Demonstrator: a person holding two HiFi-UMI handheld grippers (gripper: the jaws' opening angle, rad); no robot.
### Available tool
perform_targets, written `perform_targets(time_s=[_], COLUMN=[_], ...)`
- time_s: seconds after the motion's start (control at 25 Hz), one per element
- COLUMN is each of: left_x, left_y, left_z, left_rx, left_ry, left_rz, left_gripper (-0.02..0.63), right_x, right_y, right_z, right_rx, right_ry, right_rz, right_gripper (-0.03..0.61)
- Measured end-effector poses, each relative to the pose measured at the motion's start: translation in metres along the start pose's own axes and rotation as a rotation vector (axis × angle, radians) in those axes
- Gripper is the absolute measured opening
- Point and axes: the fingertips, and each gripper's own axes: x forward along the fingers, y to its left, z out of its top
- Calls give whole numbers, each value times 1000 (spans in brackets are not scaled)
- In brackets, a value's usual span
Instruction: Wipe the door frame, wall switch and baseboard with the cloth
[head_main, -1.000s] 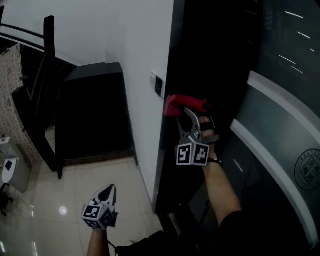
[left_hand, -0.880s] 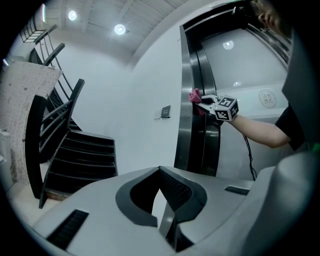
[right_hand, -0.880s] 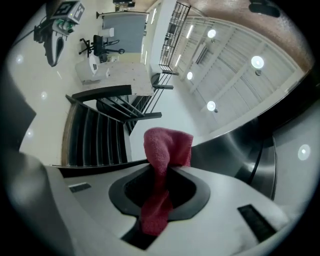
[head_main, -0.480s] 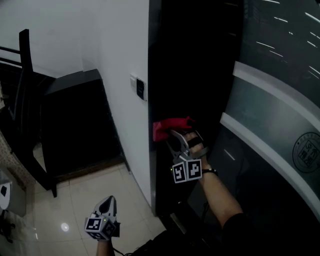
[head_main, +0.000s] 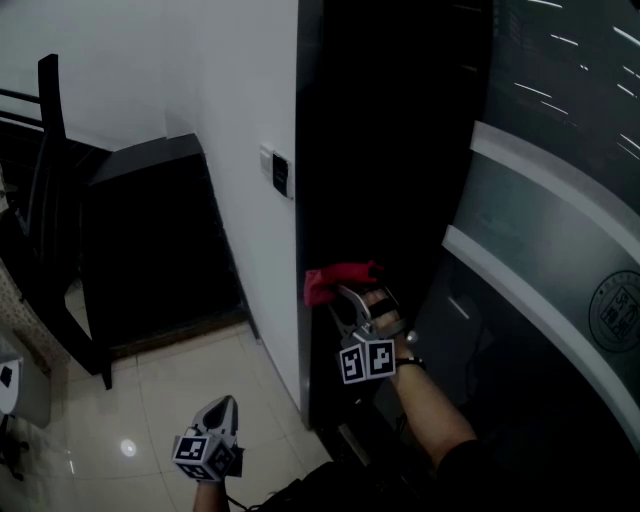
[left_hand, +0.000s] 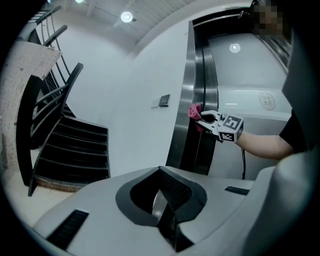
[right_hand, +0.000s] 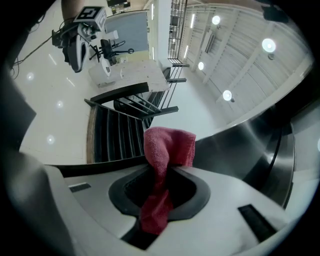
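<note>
Against the dark metal door frame (head_main: 312, 200), my right gripper (head_main: 342, 295) pinches the limp, light red terry cloth (head_main: 338, 278) mid-fold, a sound hold I judge; left of it, my left gripper (head_main: 228, 402) is pressed together, empty.

Floor (head_main: 170, 390) open beside wall (head_main: 225, 110) — staircase (head_main: 150, 250) left, door frame (head_main: 310, 150) right.

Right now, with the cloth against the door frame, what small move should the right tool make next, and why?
Likely slide the right tool straight down the door frame with light pressure. Its jaws are shut on the red cloth, which sits against the frame's edge, lower than the wall switch, and a stretch of frame runs beneath it to the floor.
</note>
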Motion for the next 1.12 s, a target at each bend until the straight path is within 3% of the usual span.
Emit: perform_targets(time_s=[0.72,1.12], left_x=[-5,8], left_y=[11,-2], left_z=[-38,-50], left_rx=[-57,-10], left_ry=[79,130], left_rz=[73,59], left_gripper=[0,0], right_x=[-13,-14], right_y=[102,136], right_z=[-17,-29], right_rx=[27,56], right_ry=[20,32], right_rz=[176,254], right_gripper=[78,78])
